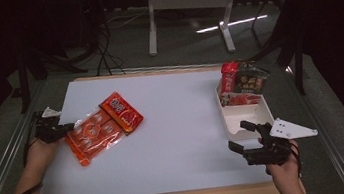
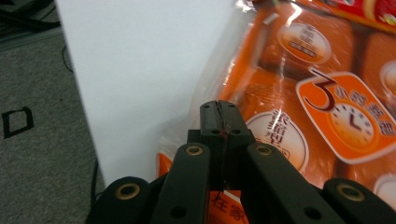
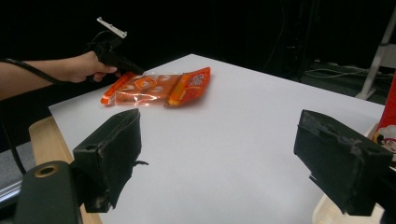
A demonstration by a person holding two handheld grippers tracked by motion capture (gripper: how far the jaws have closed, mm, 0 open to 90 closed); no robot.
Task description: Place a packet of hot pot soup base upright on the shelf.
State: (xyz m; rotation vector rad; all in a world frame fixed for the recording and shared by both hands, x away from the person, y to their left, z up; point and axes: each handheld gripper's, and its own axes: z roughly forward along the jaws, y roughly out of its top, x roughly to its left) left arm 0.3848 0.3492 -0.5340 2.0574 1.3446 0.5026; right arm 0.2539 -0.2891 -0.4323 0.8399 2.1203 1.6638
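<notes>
The left claw [image 1: 65, 127], at the left edge of the high view, is clamped on the near edge of the orange snack bag [image 1: 93, 135], which lies flat on the white worktop [image 1: 178, 121] at left of centre, touching a red packet [image 1: 121, 112]. The right claw [image 1: 241, 135], at lower right, stands wide with nothing between its jaws, just beside the white tray [image 1: 245, 115] that holds packets.
</notes>
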